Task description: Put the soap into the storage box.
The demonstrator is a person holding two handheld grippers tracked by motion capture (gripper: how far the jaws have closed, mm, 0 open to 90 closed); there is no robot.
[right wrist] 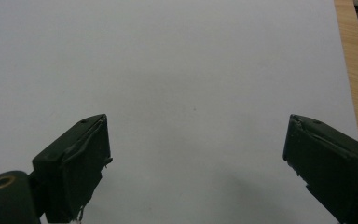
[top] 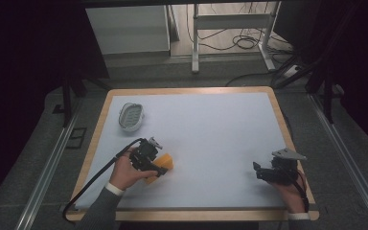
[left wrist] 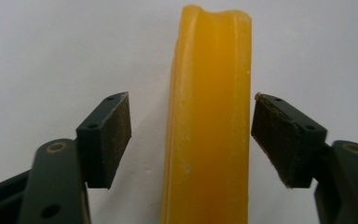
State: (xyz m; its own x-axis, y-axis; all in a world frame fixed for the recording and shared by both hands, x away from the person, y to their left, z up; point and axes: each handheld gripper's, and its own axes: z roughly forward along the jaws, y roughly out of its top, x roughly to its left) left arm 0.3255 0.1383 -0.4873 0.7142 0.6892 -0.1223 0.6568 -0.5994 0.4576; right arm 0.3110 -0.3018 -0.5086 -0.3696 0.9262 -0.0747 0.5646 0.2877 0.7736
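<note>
Across the middle of the high view lies the white table (top: 211,139) with its pale wooden rim, the biggest thing before me, and all the rest sits on it or over it. Lower left of centre in that frame, my left hand (top: 124,173) comes up from the bottom edge in a grey sleeve and holds my left gripper (top: 160,168), its black cable looping down toward the lower left corner. Under that claw lies the orange block (top: 165,164), a flat yellow-orange slab on the white surface. Seen from the left gripper view, the block (left wrist: 209,121) runs straight up the middle of the frame between my two black jaws; the left pad (left wrist: 119,133) stands apart from it with white table showing in the gap, and the right pad (left wrist: 275,140) sits just beside its edge, and I cannot make out a press there. So this claw is unclenched around the block, not yet gripping it. Lower right of the high view, my right hand (top: 292,194) holds my right gripper (top: 258,170), grey plate on top, low over bare table. Its own view shows the right gripper (right wrist: 196,154) spread wide, nothing between the jaws. Upper left on the table, well apart from both claws, rests a small white oval dish (top: 131,116).
</note>
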